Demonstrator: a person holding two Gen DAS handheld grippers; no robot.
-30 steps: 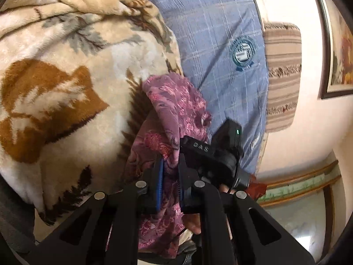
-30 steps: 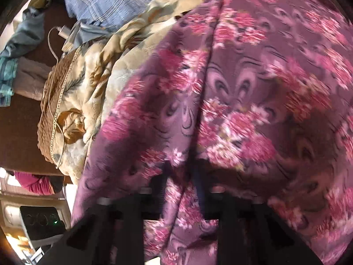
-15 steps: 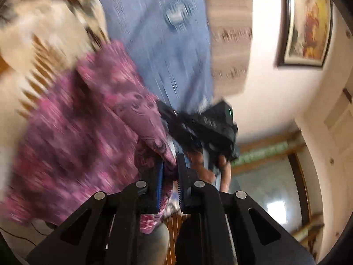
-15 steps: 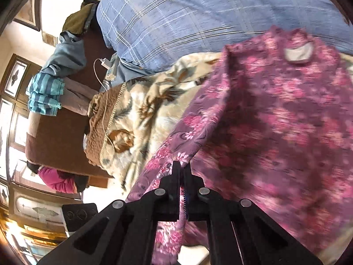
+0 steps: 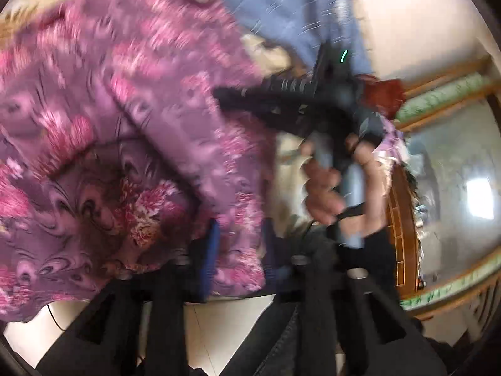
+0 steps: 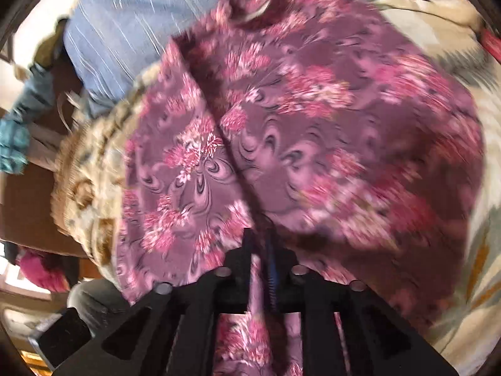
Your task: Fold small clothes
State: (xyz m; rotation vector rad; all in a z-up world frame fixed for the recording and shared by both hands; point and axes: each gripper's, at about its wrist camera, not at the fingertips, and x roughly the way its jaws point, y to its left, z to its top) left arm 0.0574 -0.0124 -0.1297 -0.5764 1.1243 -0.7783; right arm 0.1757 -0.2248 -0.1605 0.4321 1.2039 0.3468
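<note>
A small purple garment with pink flowers (image 5: 125, 109) fills the left of the left wrist view, blurred by motion. Its lower hem hangs between the fingers of my left gripper (image 5: 241, 238), whose jaws are opening and stand well apart. In the right wrist view the same garment (image 6: 313, 125) lies spread over the bed, neck opening at the top. A narrow strip of it runs between the fingers of my right gripper (image 6: 260, 247), whose jaws are opening with only a small gap. The right gripper (image 5: 281, 103) and the hand (image 5: 322, 188) holding it also show in the left wrist view.
A cream leaf-patterned blanket (image 6: 469, 15) lies under the garment, with a blue plaid sheet (image 6: 119, 31) behind it. Clothes hang over brown furniture (image 6: 18, 138) at the left. A wood-framed mirror (image 5: 454, 172) stands at the right, pale floor (image 5: 219, 319) below.
Both grippers swung fast across the bed with the garment, which went from bunched up to spread out. Both pairs of jaws, shut on the fabric before, have parted.
</note>
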